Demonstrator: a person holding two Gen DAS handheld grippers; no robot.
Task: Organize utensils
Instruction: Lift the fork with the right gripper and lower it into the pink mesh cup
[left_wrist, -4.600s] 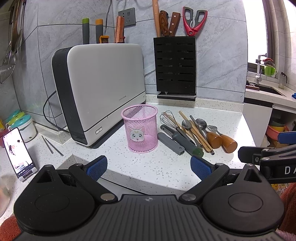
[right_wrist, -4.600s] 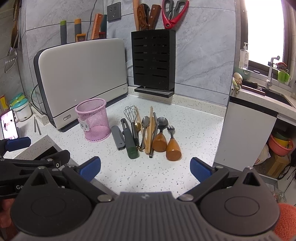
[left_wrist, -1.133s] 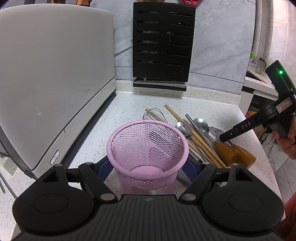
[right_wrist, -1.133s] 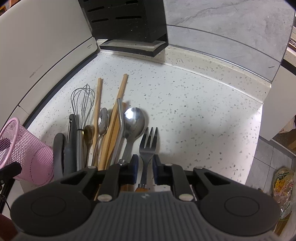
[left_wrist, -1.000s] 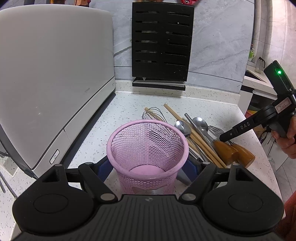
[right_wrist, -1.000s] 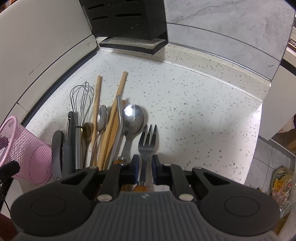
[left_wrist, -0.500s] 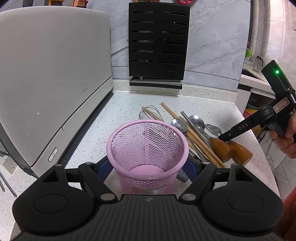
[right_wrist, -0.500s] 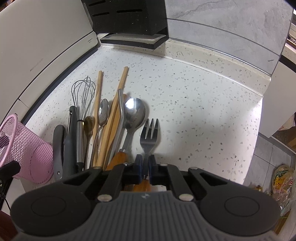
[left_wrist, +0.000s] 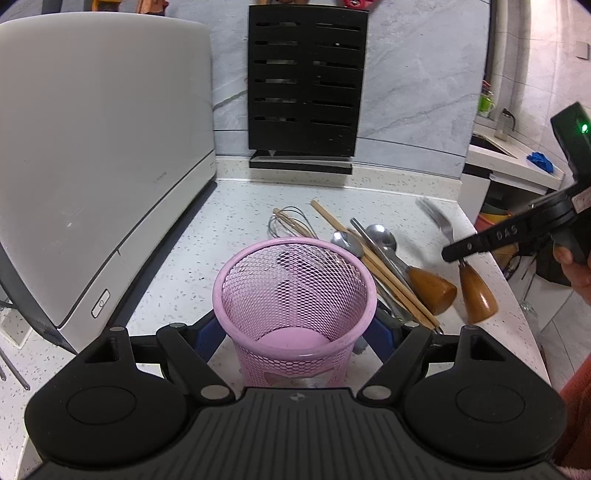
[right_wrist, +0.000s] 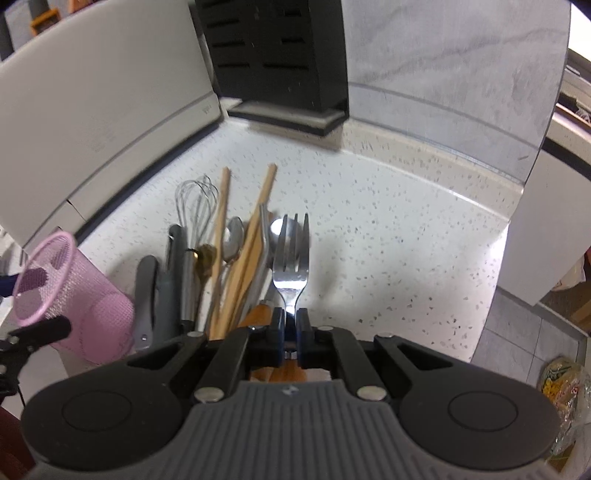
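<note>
My left gripper (left_wrist: 293, 330) is shut on the pink mesh cup (left_wrist: 294, 299), holding its lower wall on the counter. My right gripper (right_wrist: 290, 325) is shut on the neck of the wooden-handled fork (right_wrist: 291, 258) and holds it lifted off the counter, tines forward. In the left wrist view the fork (left_wrist: 472, 284) hangs tilted from the right gripper (left_wrist: 458, 254) to the right of the cup. A row of utensils lies beside the cup: whisk (right_wrist: 195, 206), chopsticks (right_wrist: 255, 236), spoons (left_wrist: 380, 236), a wooden-handled spoon (left_wrist: 428, 288), and a grey peeler (right_wrist: 146, 295).
A large white appliance (left_wrist: 92, 166) stands on the left. A black knife block (left_wrist: 306, 88) stands against the tiled back wall. The counter's edge (left_wrist: 517, 295) runs on the right, with the floor below it.
My right gripper closed on the fork's neck and lifted it off the counter. The left gripper stays on the pink cup, which has not moved.
</note>
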